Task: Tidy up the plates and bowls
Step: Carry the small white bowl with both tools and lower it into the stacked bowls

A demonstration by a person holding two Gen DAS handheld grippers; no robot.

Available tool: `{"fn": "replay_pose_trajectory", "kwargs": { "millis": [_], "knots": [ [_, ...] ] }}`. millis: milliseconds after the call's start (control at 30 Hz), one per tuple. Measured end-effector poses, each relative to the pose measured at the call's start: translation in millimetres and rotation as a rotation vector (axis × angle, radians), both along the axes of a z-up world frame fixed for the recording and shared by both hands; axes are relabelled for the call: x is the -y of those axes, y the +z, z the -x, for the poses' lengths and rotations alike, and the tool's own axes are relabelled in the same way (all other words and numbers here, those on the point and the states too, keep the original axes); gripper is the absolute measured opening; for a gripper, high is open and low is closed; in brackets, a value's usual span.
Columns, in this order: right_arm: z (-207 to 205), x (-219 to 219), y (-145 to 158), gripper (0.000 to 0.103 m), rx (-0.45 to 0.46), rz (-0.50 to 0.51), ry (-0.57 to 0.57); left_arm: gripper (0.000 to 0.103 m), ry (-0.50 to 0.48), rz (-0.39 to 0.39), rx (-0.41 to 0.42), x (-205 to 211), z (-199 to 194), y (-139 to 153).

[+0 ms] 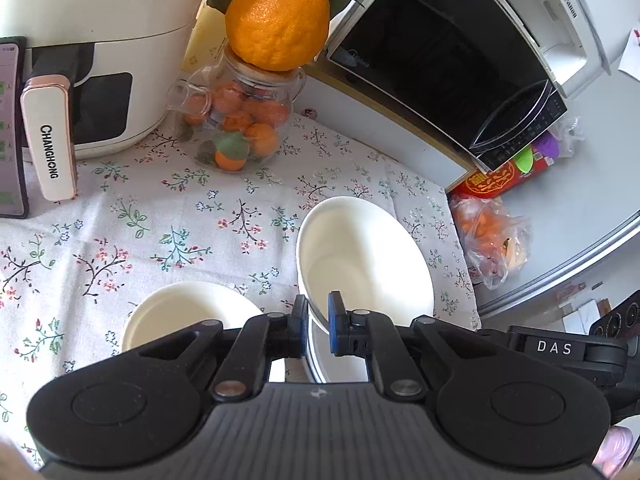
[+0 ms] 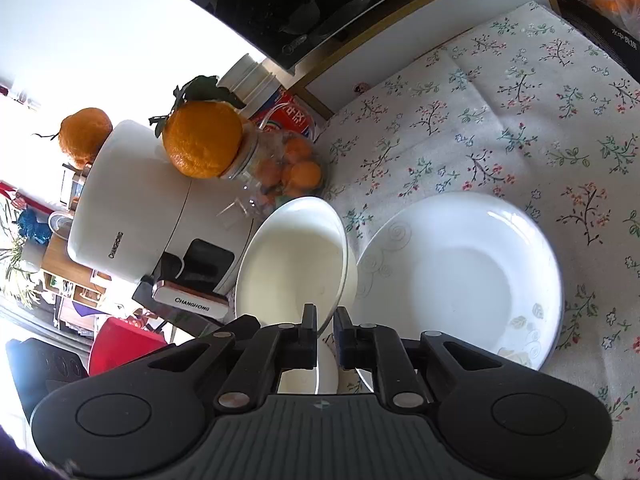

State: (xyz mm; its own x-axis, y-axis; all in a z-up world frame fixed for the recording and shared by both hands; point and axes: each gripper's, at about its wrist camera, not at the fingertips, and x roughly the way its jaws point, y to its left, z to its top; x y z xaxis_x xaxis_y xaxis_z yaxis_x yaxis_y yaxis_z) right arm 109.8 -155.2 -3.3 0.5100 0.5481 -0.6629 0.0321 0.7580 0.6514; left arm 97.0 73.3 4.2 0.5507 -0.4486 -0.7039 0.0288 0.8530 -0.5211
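Grippers [image 1: 318, 312] near CHANGHONG air fryer [image 1: 96, 52]

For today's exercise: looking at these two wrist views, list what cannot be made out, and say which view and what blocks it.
- Left wrist view: the second bowl is half hidden by the left hand-held gripper, which grips a white bowl.
- Right wrist view: the plate near rim is covered by the right hand-held gripper; whether its bowl touches the plate is unclear.
- Microwave button labels: too small.
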Motion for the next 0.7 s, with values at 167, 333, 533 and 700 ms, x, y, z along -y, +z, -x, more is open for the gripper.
{"fn": "replay_pose_trajectory", "kwargs": {
  "millis": [167, 333, 533, 700],
  "knots": [
    [4.2, -15.2, -2.2, 0.008, -0.019, -0.008, 0.039, 0.009, -0.001, 0.000, -0.019, -16.2, 10.1, -2.3],
    [8.6, -31.4, -10.6, 0.009, -0.054, -0.001, 0.078, 0.009, -0.010, -0.015, -0.050, -29.4, 19.3, -8.5],
    [13.2, -48.5, -21.1, 0.009, -0.088, 0.020, 0.121, 0.010, -0.021, -0.030, -0.084, -43.0, 28.3, -18.4],
    [14.2, -59.8, -26.8, 0.009, -0.108, 0.027, 0.153, 0.010, -0.019, -0.038, -0.106, -53.5, 33.2, -23.0]
  ]
}}
